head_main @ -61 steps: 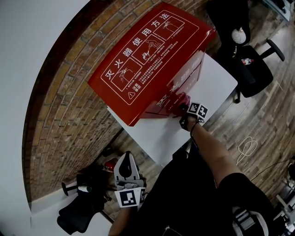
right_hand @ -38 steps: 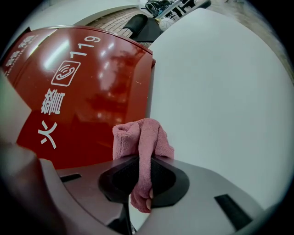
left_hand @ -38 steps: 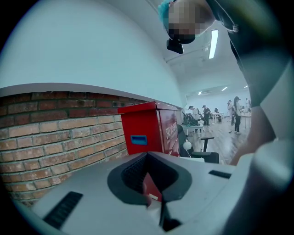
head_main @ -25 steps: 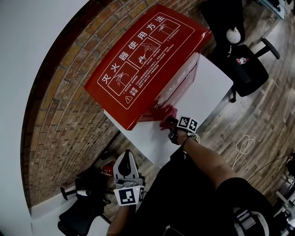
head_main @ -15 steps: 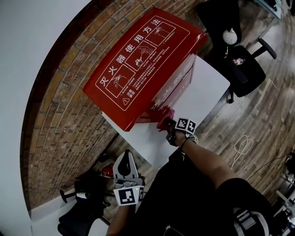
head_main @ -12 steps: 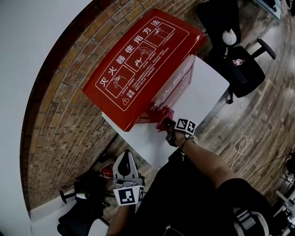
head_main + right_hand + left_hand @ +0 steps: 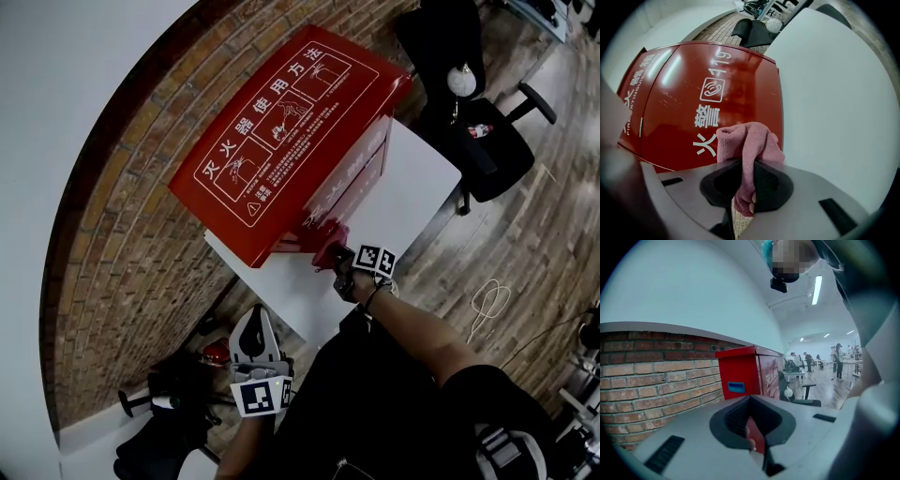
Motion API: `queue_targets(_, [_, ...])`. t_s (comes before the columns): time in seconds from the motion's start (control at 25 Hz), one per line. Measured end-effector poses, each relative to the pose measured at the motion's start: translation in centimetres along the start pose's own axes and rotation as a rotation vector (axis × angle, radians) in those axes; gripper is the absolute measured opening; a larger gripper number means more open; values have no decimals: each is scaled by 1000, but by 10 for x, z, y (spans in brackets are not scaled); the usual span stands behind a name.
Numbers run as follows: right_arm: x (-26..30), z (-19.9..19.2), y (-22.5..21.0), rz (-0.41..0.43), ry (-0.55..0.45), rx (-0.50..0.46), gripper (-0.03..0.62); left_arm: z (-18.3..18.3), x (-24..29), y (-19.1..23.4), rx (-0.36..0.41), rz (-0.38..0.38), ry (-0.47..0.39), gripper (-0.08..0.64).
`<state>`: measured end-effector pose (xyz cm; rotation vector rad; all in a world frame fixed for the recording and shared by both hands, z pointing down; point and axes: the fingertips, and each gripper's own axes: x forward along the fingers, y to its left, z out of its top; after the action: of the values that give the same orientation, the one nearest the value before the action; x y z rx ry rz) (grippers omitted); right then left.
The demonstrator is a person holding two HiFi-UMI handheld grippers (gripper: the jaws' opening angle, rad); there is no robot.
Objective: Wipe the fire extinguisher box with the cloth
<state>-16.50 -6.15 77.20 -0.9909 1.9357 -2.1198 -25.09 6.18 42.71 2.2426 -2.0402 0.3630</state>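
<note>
One red fire extinguisher box [image 7: 281,141] on one white table [image 7: 417,183]. My right gripper [image 7: 749,190] clamps one pink cloth [image 7: 752,138] at box front's lower edge. My left gripper [image 7: 752,430] clenched, empty, well apart from the box.

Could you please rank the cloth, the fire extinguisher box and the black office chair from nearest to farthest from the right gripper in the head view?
1. cloth, held in the jaws of the right gripper.
2. fire extinguisher box, just beyond the cloth.
3. black office chair, on the floor, upper right.
</note>
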Motion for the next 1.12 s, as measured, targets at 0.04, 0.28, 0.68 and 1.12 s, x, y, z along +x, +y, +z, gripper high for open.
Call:
queue_targets(0.04, [-1, 0, 2, 5, 0, -1, 61, 0, 0, 0, 0, 0, -3, 49])
queue_targets(0.28, [-7, 0, 18, 34, -5, -11, 61, 3, 0, -4, 1, -5, -7, 49])
queue_targets(0.68, [-18, 2, 48, 84, -5, -29, 61, 7, 0, -9, 3, -10, -22, 49])
queue_targets(1.12, [-31, 2, 83, 149, -3, -19, 61, 12, -1, -14, 2, -16, -37, 49])
